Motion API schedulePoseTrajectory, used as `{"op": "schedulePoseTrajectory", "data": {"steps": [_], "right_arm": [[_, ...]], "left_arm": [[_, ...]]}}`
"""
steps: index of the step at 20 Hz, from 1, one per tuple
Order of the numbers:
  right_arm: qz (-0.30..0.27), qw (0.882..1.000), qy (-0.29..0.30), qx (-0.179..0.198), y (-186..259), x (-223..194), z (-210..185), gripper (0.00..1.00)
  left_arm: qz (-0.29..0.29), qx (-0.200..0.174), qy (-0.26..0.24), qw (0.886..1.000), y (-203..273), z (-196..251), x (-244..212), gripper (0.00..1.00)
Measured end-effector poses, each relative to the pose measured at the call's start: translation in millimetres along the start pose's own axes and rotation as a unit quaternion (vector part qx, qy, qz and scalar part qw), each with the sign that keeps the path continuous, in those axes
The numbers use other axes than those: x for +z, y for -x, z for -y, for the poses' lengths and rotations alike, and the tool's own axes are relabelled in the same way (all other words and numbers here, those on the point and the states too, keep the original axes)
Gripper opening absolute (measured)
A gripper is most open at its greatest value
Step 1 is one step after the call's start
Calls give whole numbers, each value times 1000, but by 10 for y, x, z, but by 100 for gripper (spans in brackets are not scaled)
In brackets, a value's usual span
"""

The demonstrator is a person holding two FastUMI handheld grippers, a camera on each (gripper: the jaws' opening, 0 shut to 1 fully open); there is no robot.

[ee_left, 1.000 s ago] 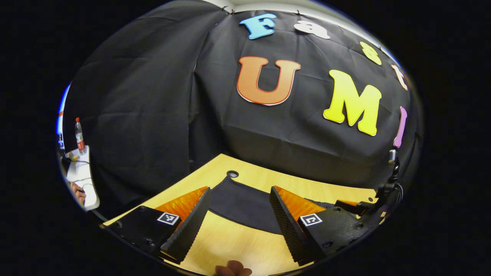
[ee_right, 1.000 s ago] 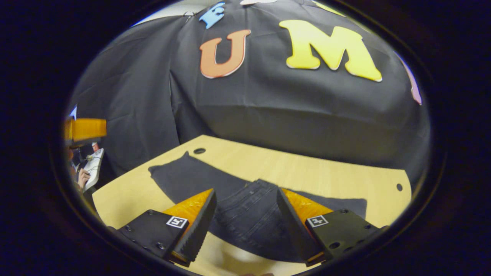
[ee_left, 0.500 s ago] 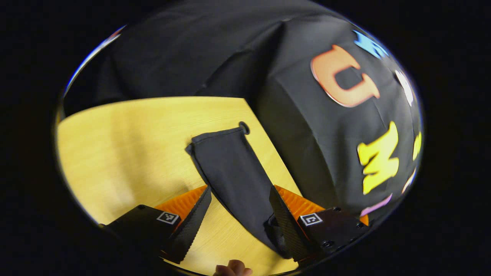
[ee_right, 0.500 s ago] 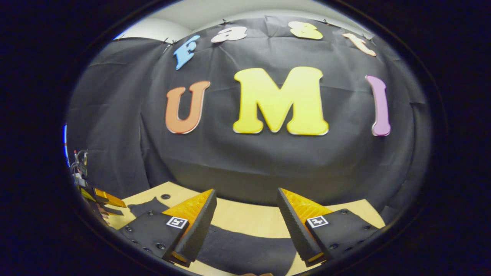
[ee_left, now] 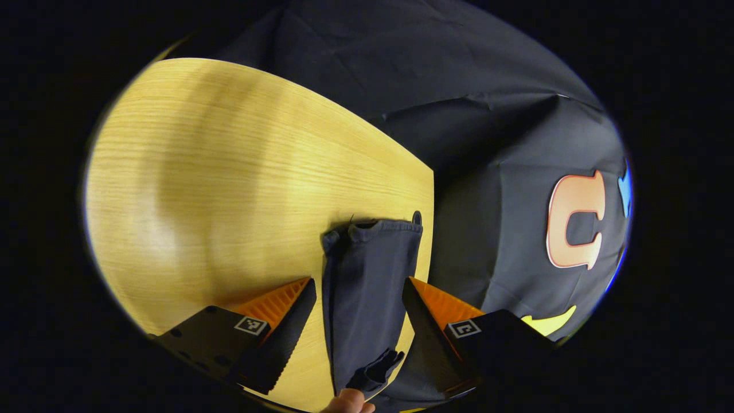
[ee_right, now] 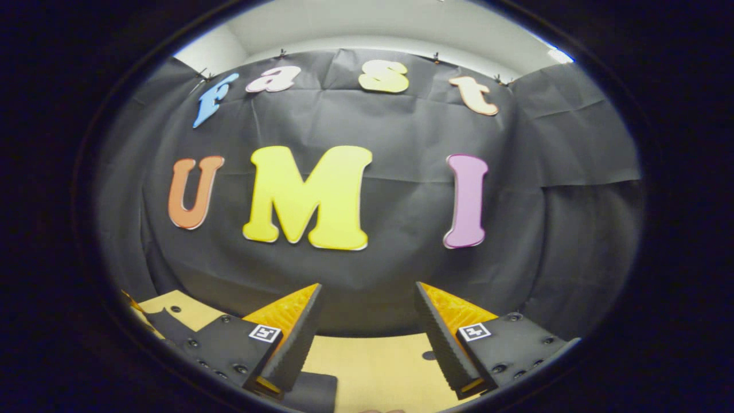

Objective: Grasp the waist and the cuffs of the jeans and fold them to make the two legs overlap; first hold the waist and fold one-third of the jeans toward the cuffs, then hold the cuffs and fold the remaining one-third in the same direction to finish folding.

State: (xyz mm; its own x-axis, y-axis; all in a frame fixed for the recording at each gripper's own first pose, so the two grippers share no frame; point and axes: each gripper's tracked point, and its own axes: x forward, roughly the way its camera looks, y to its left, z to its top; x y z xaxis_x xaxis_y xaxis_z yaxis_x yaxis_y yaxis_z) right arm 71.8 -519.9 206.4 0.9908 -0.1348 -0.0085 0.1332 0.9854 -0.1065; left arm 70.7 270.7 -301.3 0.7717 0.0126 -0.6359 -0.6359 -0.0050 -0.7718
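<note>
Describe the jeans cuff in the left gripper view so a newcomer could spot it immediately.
Start at the pale wooden table and follow its edge beside the black cloth wall. There a dark jeans leg ends in the cuff, a stitched hem next to a small round hole.

Right gripper (ee_right: pixel 367 338) level, fingers spread wide, nothing between them; it faces the black cloth wall (ee_right: pixel 401 275) past the far edge of the table (ee_right: pixel 373 367). Dark jeans (ee_right: pixel 312 393) lie on the wood just below the left fingertip; whether they touch cannot be told. A small round hole (ee_right: pixel 428 355) in the tabletop sits just inside the right finger.
</note>
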Motion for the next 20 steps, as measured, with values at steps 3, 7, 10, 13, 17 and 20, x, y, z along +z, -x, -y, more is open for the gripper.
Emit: {"op": "schedulePoseTrajectory", "data": {"steps": [3,7,10,13,17,20], "right_arm": [[-1,1000,-1,-26,4,11,259,93],[-13,999,-2,-38,57,-53,400,96],[-10,999,9,-42,68,-23,477,96],[-7,999,11,-49,90,9,569,94],[-17,998,15,-52,77,-47,614,94],[-26,999,13,-46,103,-95,595,94]], "left_arm": [[1,-13,-1,1000,-191,140,-30,98],[6,-23,20,1000,-408,182,-48,96],[9,7,15,1000,-496,-3,-50,34],[20,10,-70,997,-366,56,-78,6],[52,-14,-220,974,-162,558,-238,4],[73,-56,-336,937,77,1110,-559,4]]}}
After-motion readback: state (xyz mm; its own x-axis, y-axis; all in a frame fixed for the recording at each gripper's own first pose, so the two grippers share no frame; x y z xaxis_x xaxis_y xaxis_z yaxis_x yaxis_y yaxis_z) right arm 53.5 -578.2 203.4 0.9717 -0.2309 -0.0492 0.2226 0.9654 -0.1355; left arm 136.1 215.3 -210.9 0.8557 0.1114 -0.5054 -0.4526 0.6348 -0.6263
